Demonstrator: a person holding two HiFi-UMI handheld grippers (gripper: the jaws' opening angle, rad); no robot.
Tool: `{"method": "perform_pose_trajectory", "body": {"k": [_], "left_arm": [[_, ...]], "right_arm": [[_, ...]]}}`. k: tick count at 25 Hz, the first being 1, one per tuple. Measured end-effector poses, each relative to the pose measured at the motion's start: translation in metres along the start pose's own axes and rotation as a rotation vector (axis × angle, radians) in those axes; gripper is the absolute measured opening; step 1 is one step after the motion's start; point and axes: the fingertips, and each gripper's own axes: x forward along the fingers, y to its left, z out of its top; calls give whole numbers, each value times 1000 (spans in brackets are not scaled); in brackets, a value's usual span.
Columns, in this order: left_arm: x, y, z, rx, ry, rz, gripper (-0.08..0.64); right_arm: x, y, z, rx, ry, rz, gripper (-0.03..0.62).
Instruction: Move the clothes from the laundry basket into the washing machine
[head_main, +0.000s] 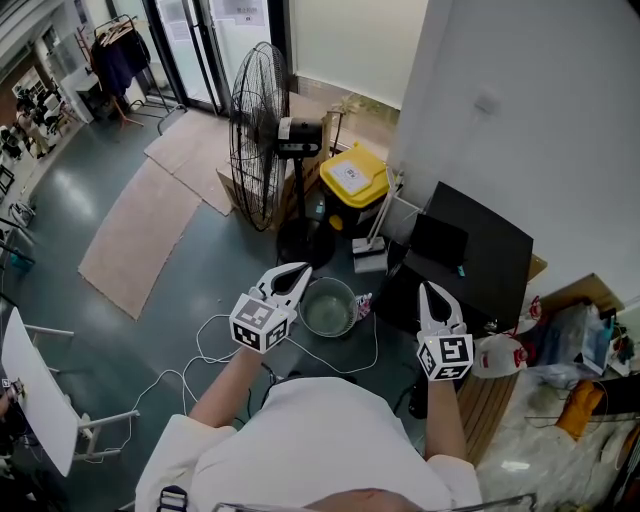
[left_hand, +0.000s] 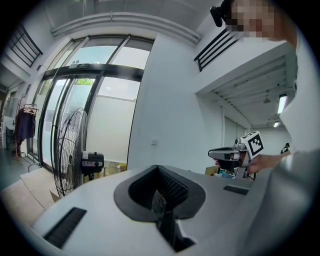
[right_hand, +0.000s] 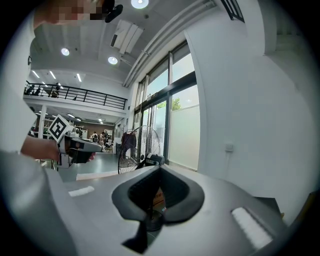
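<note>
white shirt of the person fills the bottom of the head view, with both forearms stretched forward. left gripper is held out roughly level above the floor. its own view shows the fingers closed tip to tip with nothing between them. right gripper is held alongside, well apart from the left. its fingers are likewise pressed together and empty.

round pale tub stands on the floor between the two grippers, open top up. cannot tell whether this tub is the laundry basket. black cabinet stands against the white wall ahead of the right gripper. cannot tell whether it is the washing machine.

standing fan is ahead of the left gripper, with a yellow bin just beside it. white cables trail on the floor near the tub. dark clothes hang on a rack far off at top left.
</note>
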Motion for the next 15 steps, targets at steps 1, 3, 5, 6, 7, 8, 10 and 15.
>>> {"method": "perform_pose_trajectory", "body": {"k": [1,3,5,6,7,8,10,15], "left_arm": [[0,0,0,-1,1,-1,6],[0,0,-1,-3,1,-1,6],[0,1,-1,-5,2,-1,6],[0,2,0,-7,2,-1,6],[0,3,0,-8,2,-2,6],[0,4,0,-9,2,-3,6],[0,5,0,-11,4,-4,6],[-1,6,-2,-12,8,-9,6]], "right_arm": [[0,0,0,-1,1,0,11],[0,0,0,-4,1,1,11],[1,1,1,-7,1,1,11],[1,1,2,-9,1,1,11],[2,2,3,-10,2,0,11],[3,2,4,-11,2,0,11],[4,3,5,-10,3,-1,11],[4,6,4,-10,1,1,11]]}}
